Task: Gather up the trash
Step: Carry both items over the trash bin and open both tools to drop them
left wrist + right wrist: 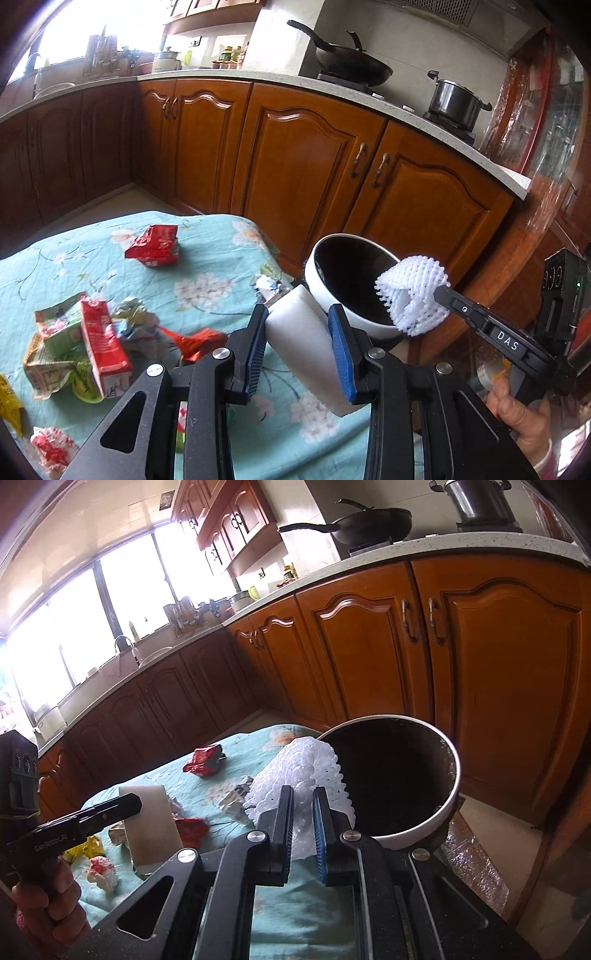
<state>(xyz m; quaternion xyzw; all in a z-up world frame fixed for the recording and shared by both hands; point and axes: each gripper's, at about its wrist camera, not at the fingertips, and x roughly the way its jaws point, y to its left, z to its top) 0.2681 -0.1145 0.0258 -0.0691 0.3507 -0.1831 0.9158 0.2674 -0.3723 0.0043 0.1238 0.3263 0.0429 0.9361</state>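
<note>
At table's right edge: 1 white bin point(347, 284) | left gripper point(301, 332) clamps 1 white foam block point(303, 339) | right gripper point(303, 808) pinches 1 foam net point(299, 771) | 2 red cartons point(153, 245) on tablecloth point(210, 258)

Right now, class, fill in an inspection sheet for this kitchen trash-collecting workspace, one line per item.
Surface: table under a floral teal cloth.
Job's things: white foam block and white foam net, both held near the dark-lined bin at the table's edge.
Clutter: red carton, crushed cartons and wrappers, foil scrap.
Grippers: left gripper shut on the block; right gripper shut on the net.
Cables: nothing seen.
Surroundings: wooden cabinets, wok, pot, window.
</note>
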